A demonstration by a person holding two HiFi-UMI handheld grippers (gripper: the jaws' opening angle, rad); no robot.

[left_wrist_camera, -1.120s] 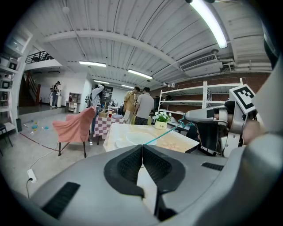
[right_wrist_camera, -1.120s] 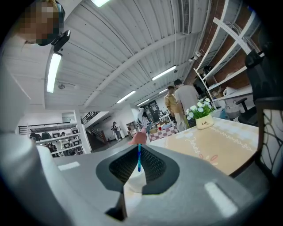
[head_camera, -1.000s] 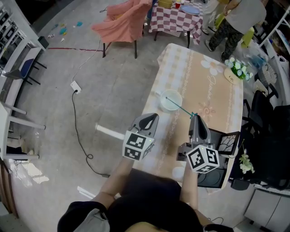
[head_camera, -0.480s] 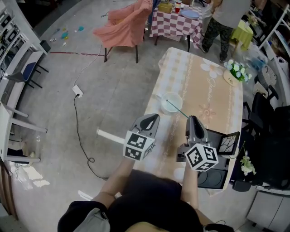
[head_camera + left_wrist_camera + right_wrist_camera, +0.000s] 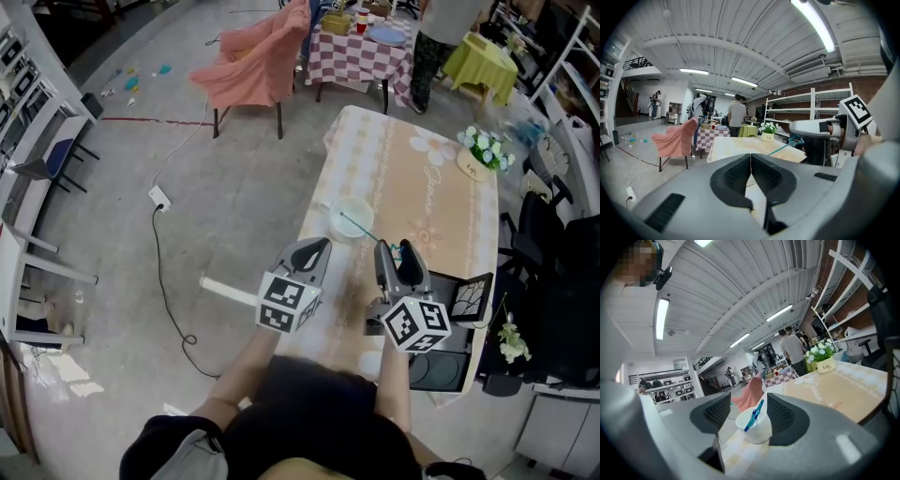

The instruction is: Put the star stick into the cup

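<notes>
The right gripper [image 5: 393,248] has just been opening its jaws; they stand wide apart, and the pads press on nothing. The star stick [image 5: 364,229] leans in the white cup [image 5: 353,214] on the beige-clothed table [image 5: 450,216]. Its lower end is inside the cup and its teal star end reaches up between the 2 parted jaws. The left gripper [image 5: 751,161] hovers beside the right one, its 2 jaws closed flat together with nothing between them.
</notes>
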